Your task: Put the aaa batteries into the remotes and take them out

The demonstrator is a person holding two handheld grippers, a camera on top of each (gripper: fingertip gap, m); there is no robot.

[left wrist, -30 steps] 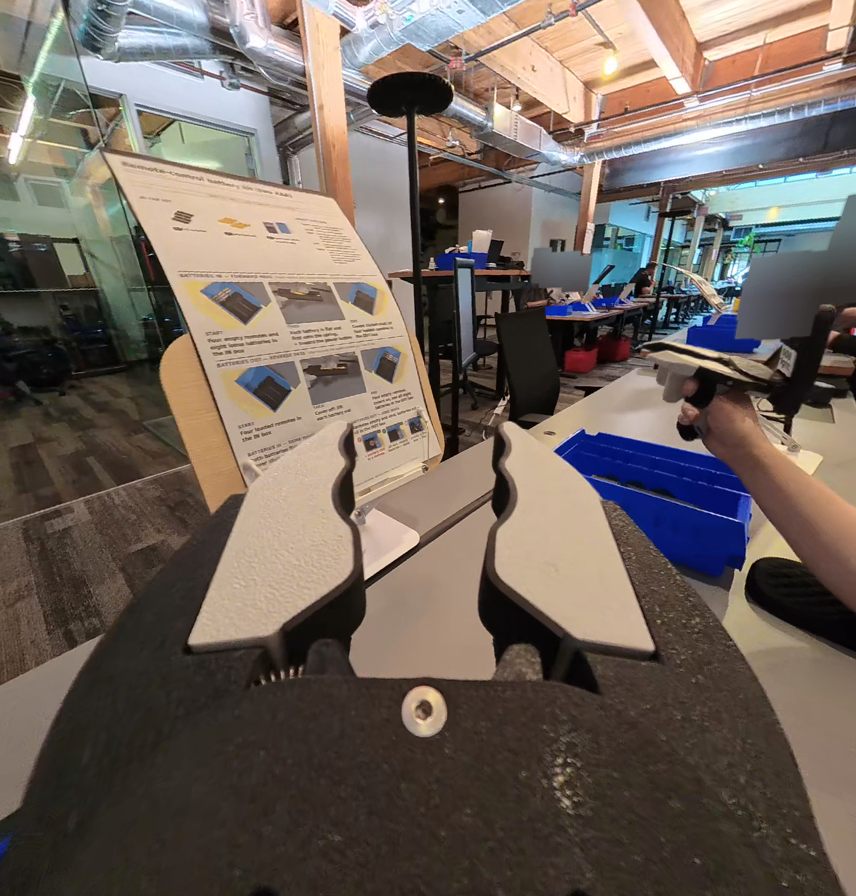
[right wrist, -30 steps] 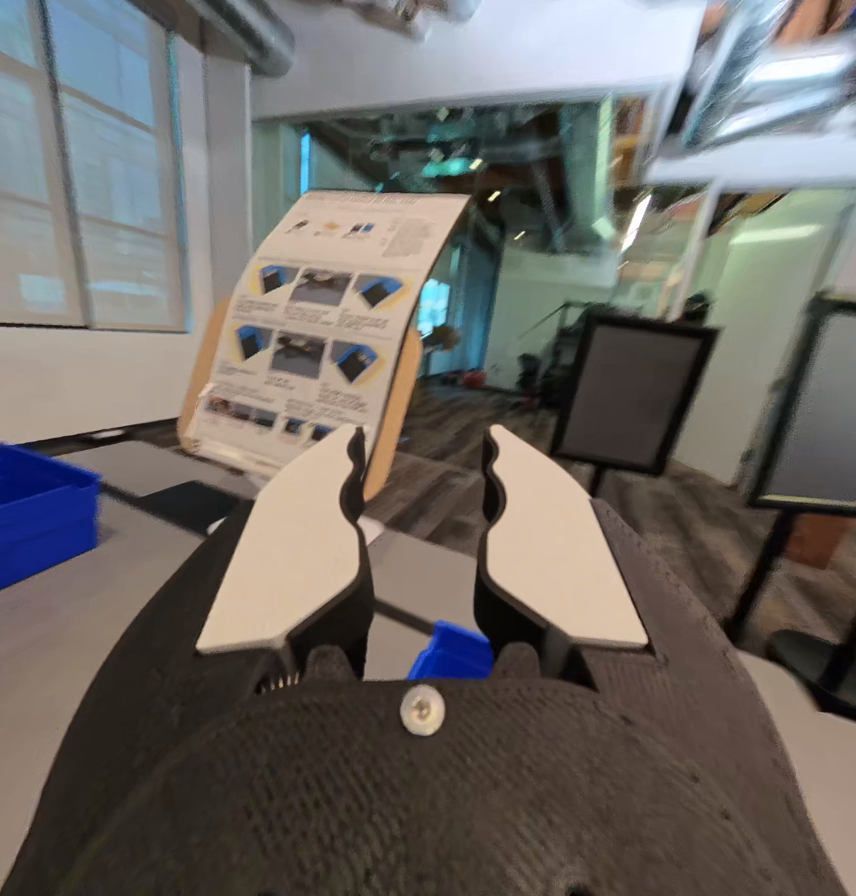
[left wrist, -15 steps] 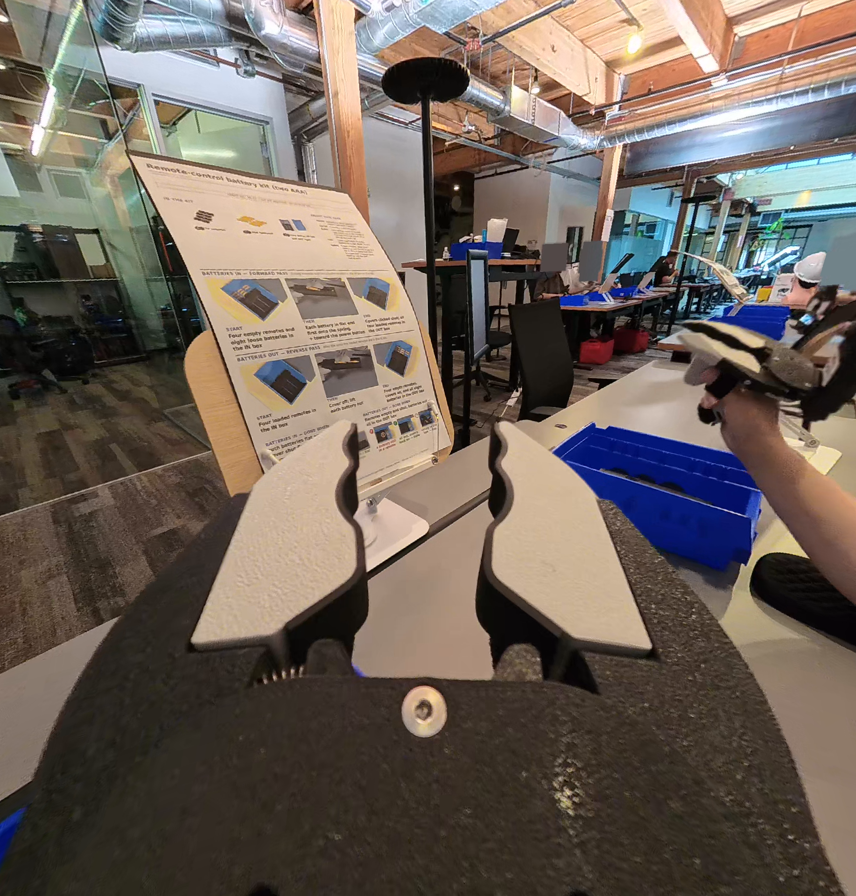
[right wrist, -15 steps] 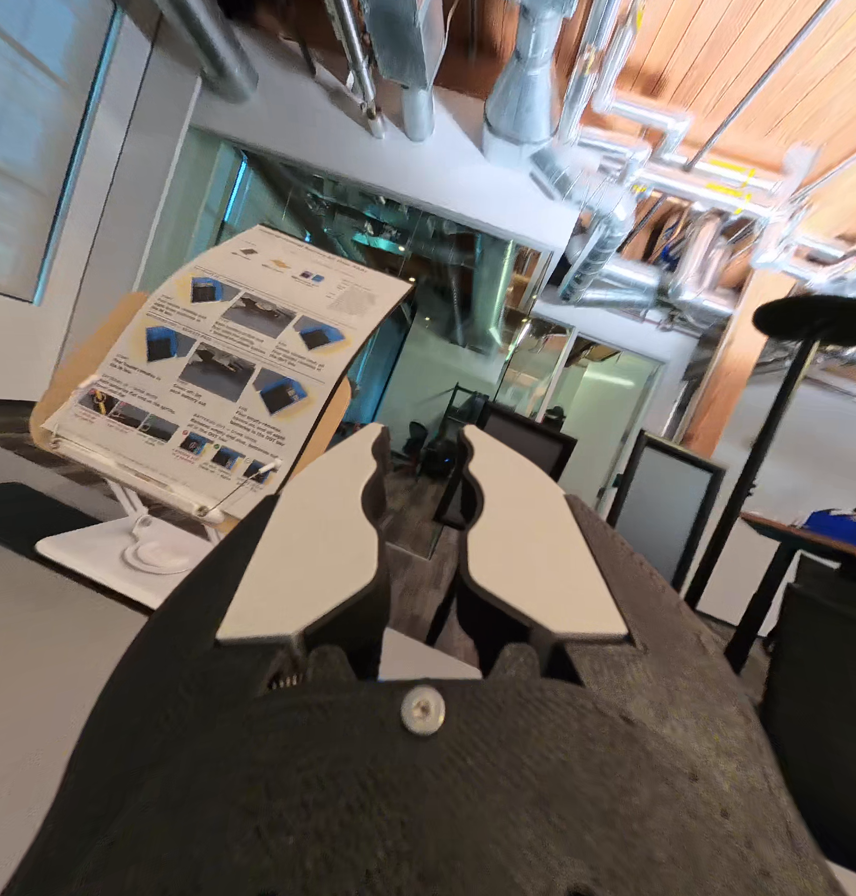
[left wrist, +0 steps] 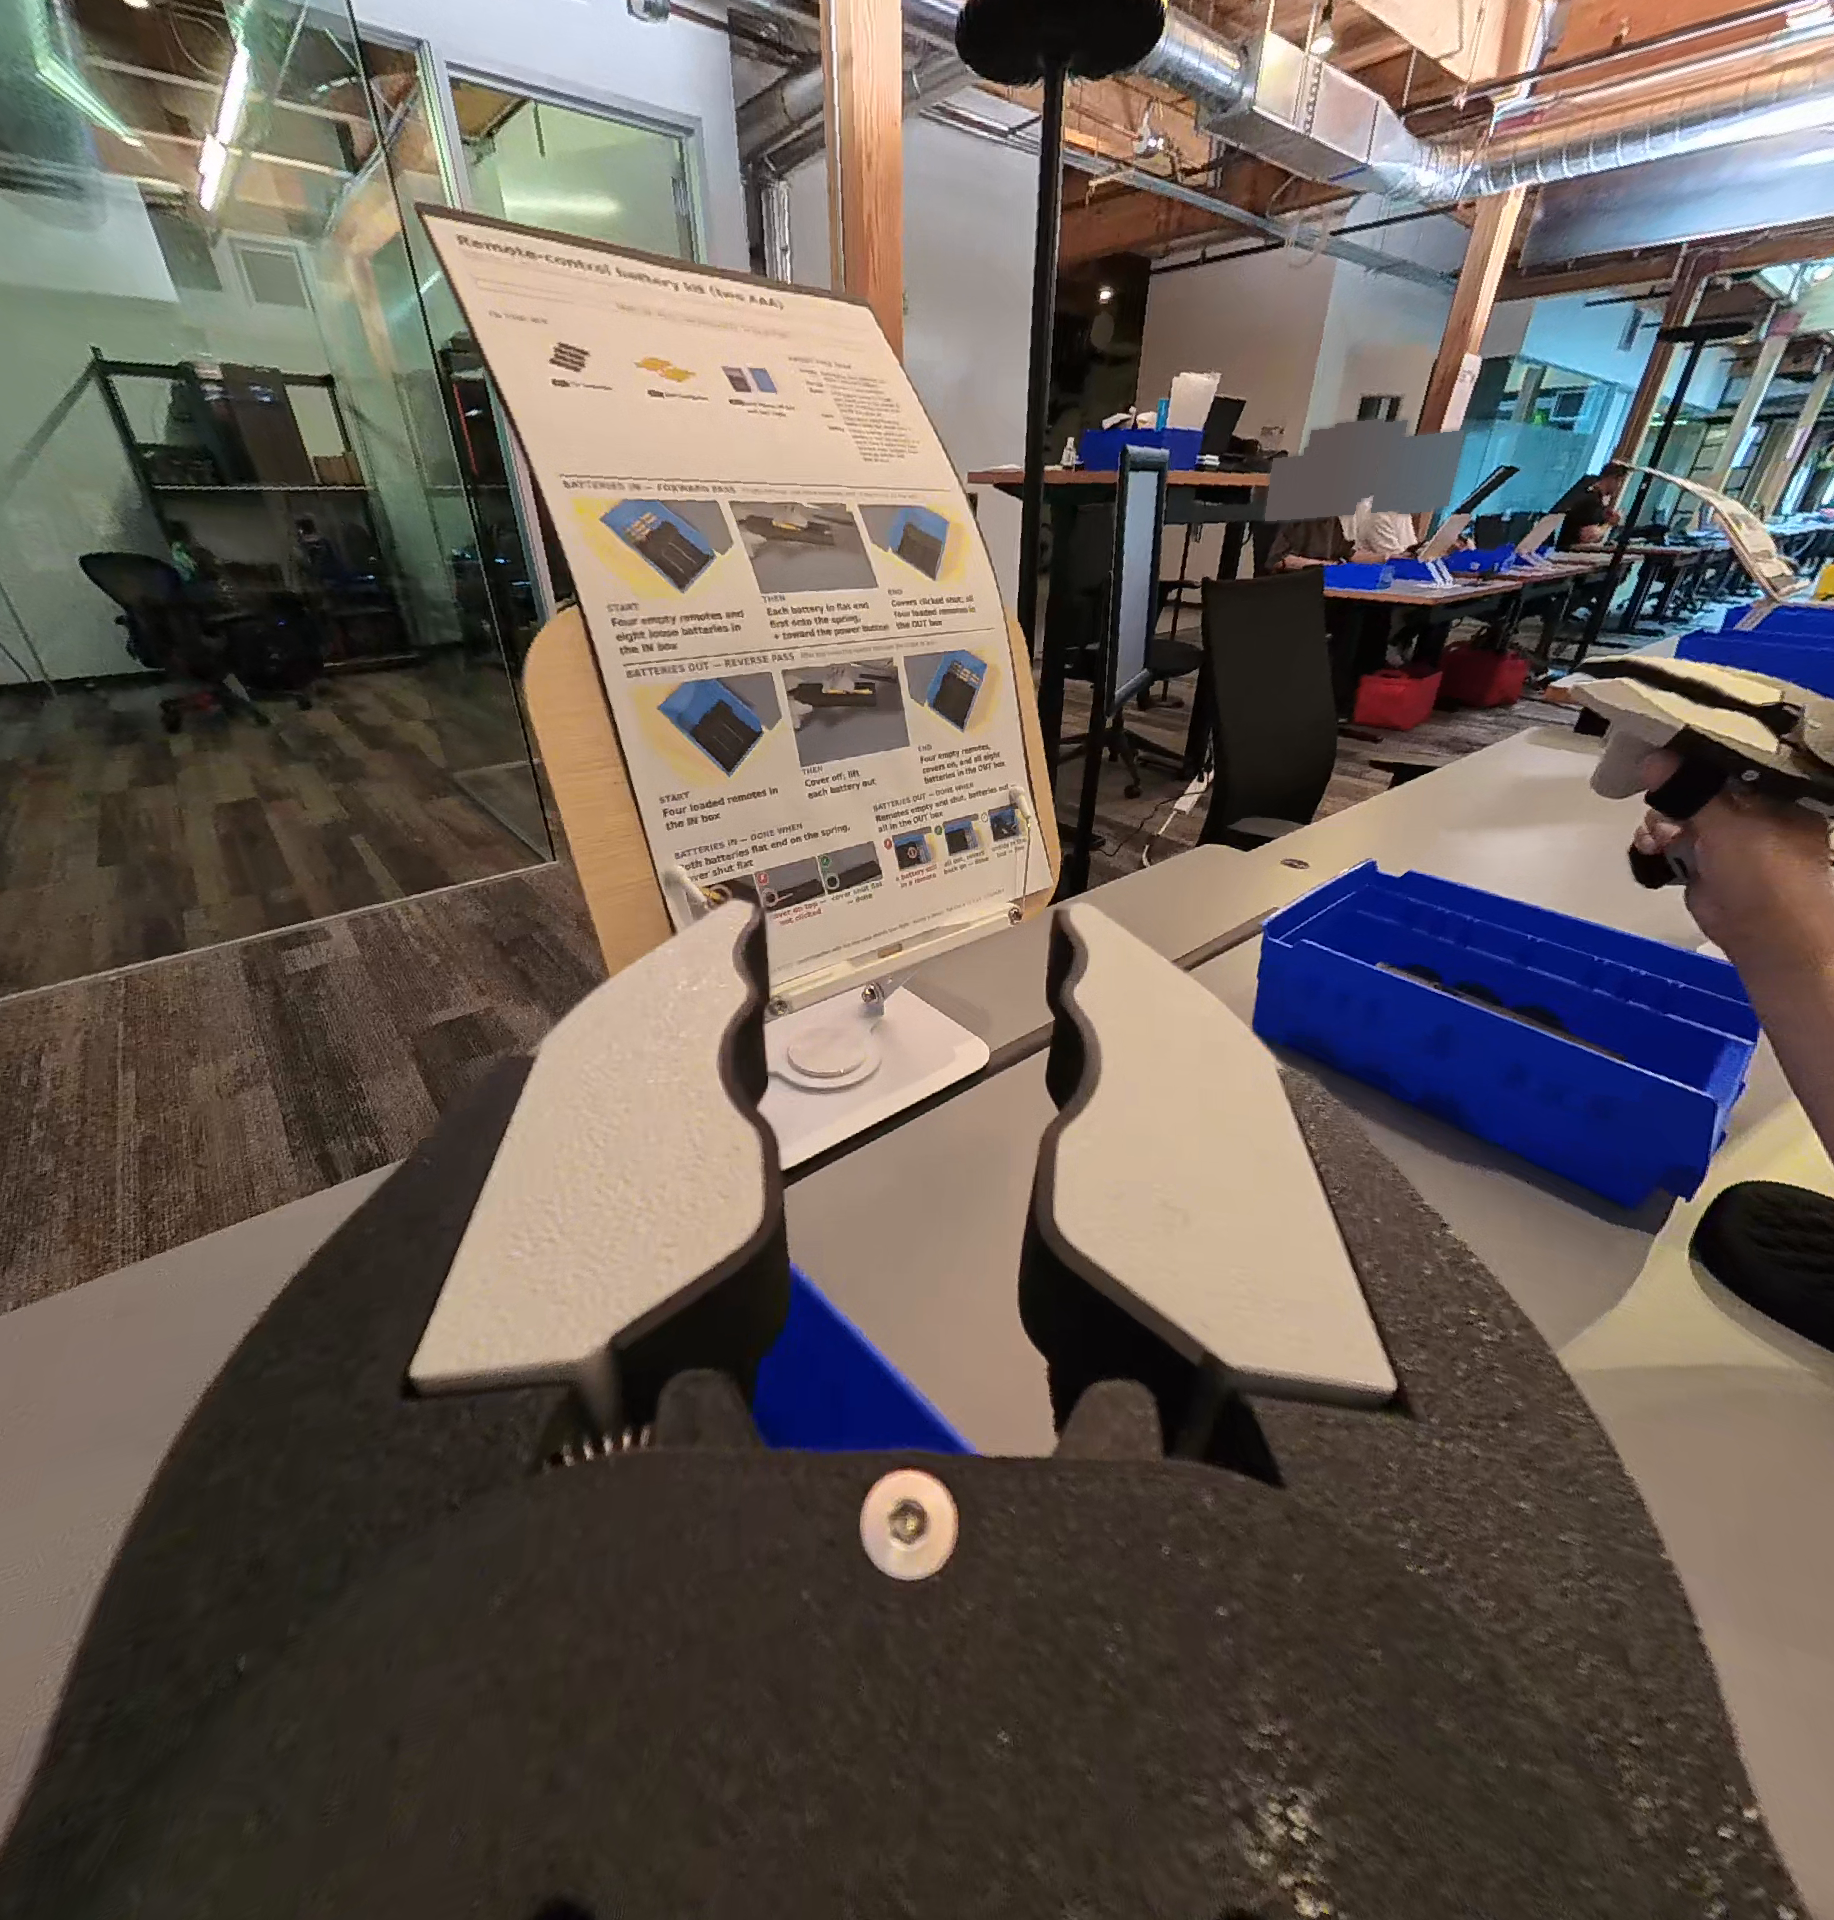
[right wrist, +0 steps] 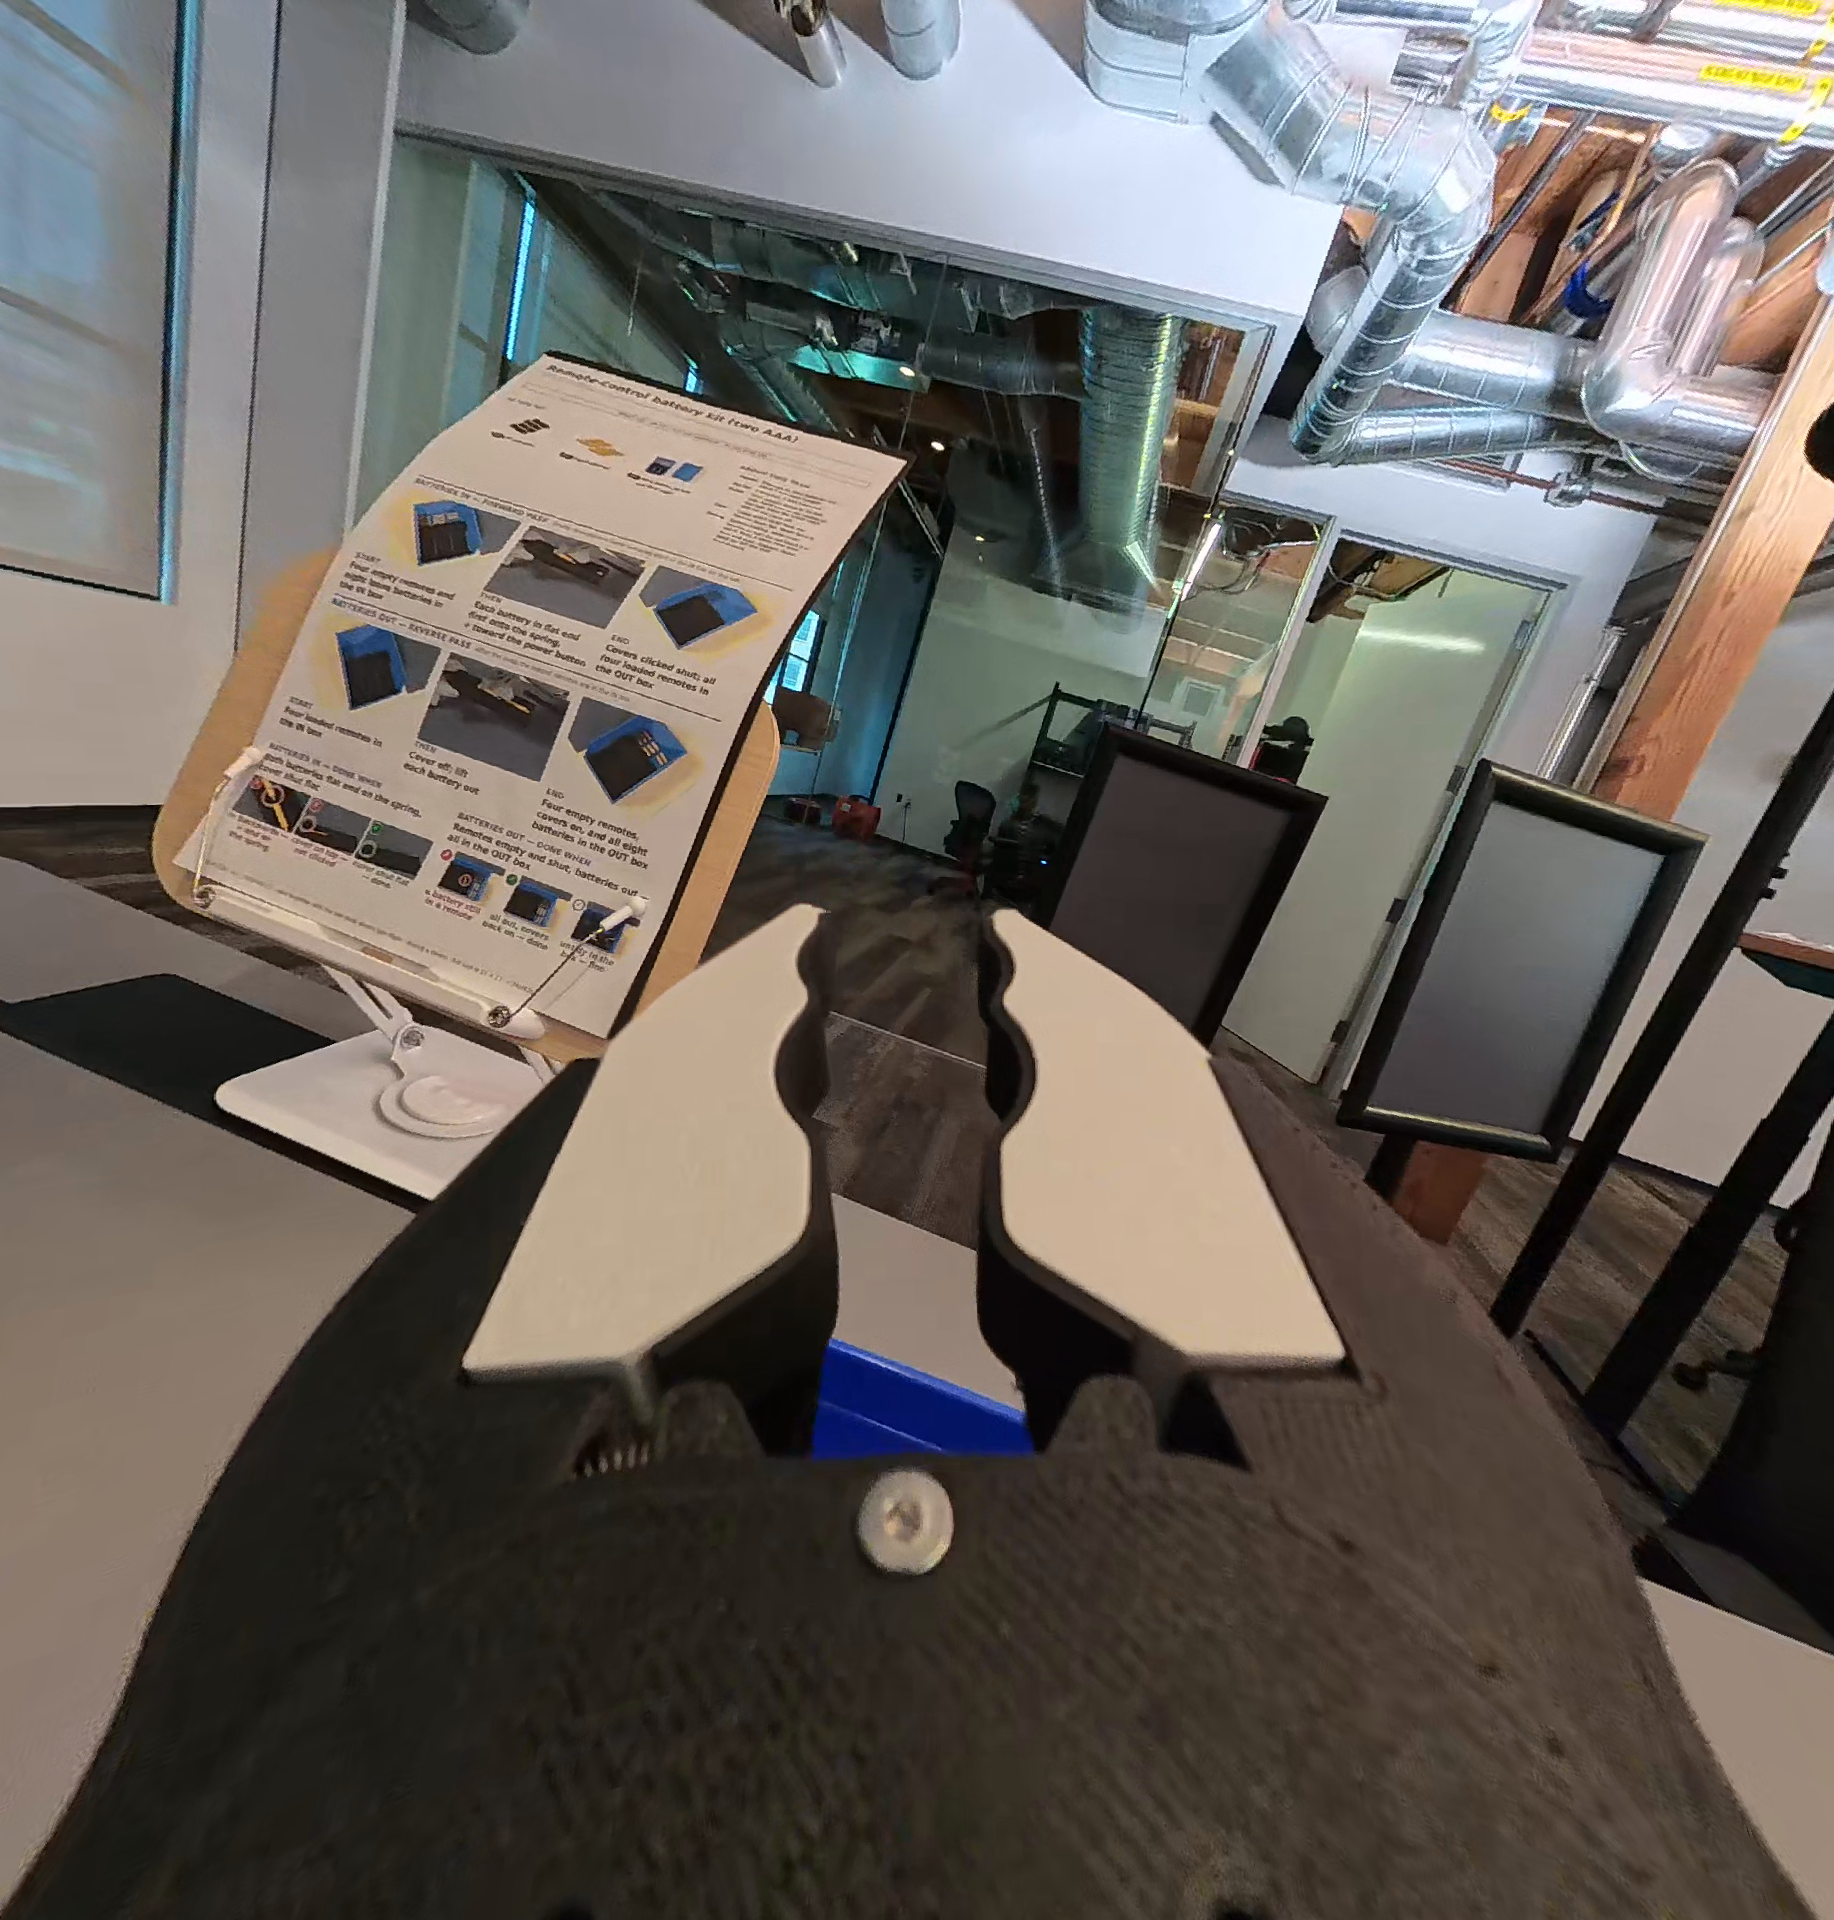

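Grippers: 2, both held in the air above a grey table, neither holding anything.
Left gripper: fingers spread wide, pointing level toward 12 o'clock at an instruction sheet propped on a white stand; a blue bin corner shows below between the fingers.
Right gripper: fingers parted by a moderate gap, narrower than the left one's, tilted upward toward 12 o'clock so ceiling ducts fill the upper view; the instruction sheet sits at 10 o'clock, and a blue bin edge shows under the finger bases.
Right gripper from the left wrist view: it appears at 3 o'clock, raised well above the table, held by a hand wrapped on its grip, forearm rising from the lower right edge.
Blue bin: on the table at 2 o'clock of the left gripper, below the raised hand; dark shapes lie inside, too unclear to name.
Remotes and batteries: cannot tell where they are; none can be made out in either view.
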